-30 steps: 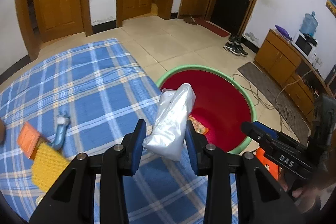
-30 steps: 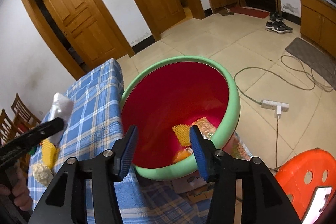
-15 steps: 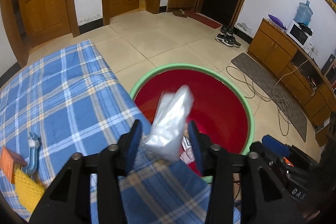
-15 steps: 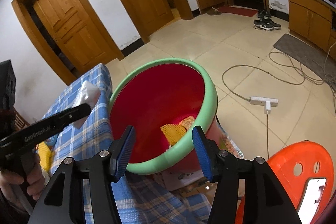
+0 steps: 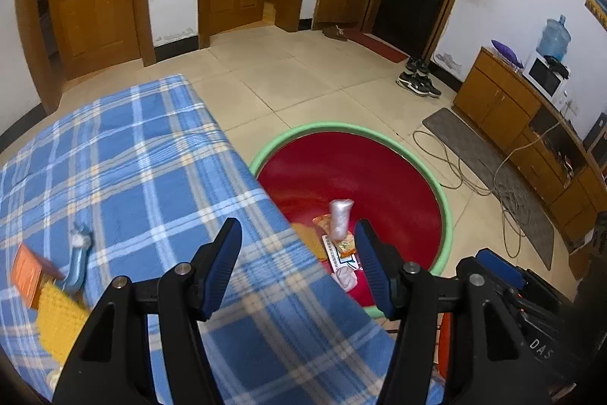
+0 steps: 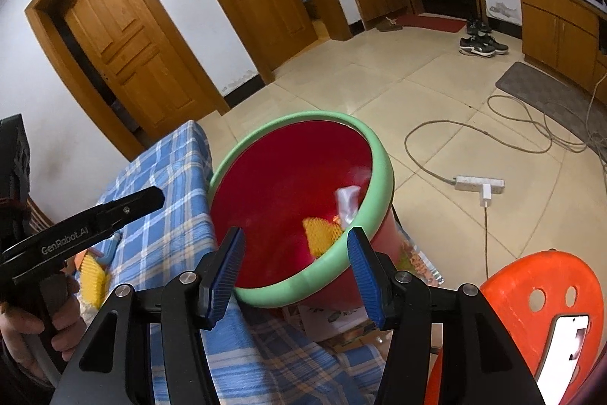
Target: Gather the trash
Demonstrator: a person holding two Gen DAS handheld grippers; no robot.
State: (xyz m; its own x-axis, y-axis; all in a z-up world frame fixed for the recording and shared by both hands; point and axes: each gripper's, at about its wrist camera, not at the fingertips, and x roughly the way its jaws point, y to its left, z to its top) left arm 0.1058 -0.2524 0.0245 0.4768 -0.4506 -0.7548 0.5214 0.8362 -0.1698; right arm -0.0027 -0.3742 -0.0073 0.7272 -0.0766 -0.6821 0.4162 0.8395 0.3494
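The clear plastic bag is inside the red bin, standing on end among the litter at the bottom; nothing holds it. In the right wrist view the same bag shows blurred against the inner wall near the green rim. Around it in the bin lie a yellow foam net, an orange snack wrapper, a white printed packet and a pale pink scrap.

The left tool hangs over the table edge next to the bin, its blue-padded jaws opening with nothing between them; the bag is well beyond and below the pads. The right tool sits over the near rim of the bin, jaws moderately wide and empty. A hand grips the left tool's handle at the left edge of the right wrist view.

The bin stands on the tiled floor just beside the table, which is covered by a blue plaid cloth. Still on the cloth, to the left, are an orange box, a yellow foam net piece and a light blue object, close together. An orange plastic stool is to the right of the bin, with a white power strip and cables on the floor behind.
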